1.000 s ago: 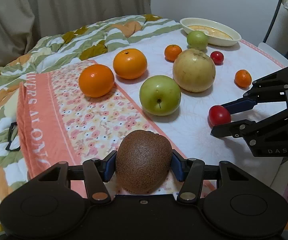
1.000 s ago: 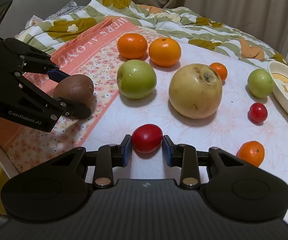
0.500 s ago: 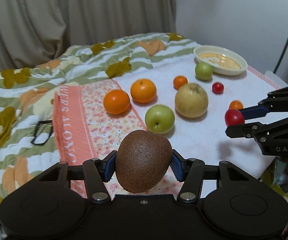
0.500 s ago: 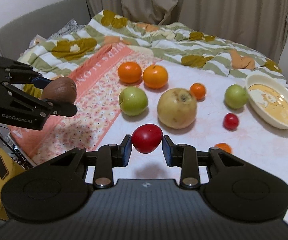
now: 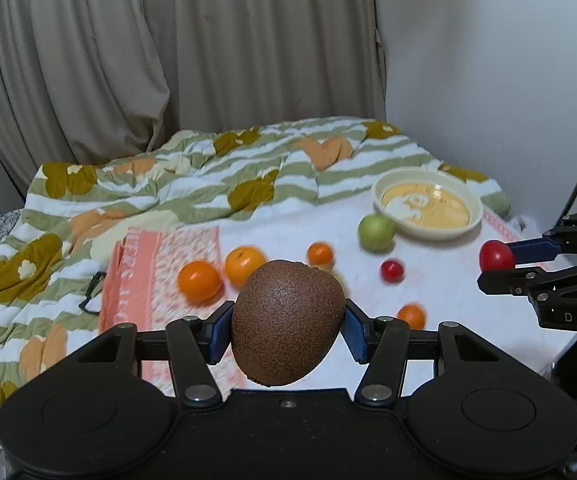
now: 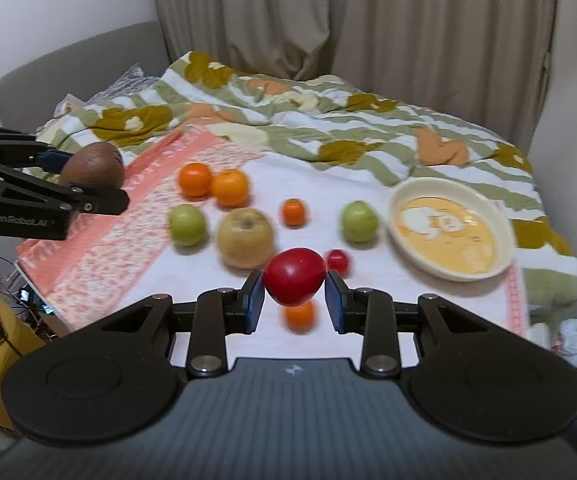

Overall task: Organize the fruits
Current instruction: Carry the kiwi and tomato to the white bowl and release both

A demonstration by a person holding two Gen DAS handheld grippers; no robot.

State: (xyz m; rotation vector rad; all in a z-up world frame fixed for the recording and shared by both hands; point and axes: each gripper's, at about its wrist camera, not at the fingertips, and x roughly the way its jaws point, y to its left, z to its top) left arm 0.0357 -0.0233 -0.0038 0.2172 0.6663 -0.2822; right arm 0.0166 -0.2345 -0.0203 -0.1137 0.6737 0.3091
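The left hand-held gripper (image 5: pixel 288 330) is clamped on a fuzzy brown oval kiwi (image 5: pixel 287 322); the right hand-held gripper (image 6: pixel 294 300) is clamped on a smooth red tomato (image 6: pixel 294 276). Both fruits hang above the bed (image 6: pixel 368 248), the cream shallow bowl (image 6: pixel 500 236) ahead-right of the right one.

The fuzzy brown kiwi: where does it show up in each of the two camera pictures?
Left wrist view: fuzzy brown kiwi at bottom centre, clamped in the left gripper.
Right wrist view: same kiwi far left, upper half.
Shared landmark: the cream round dish.
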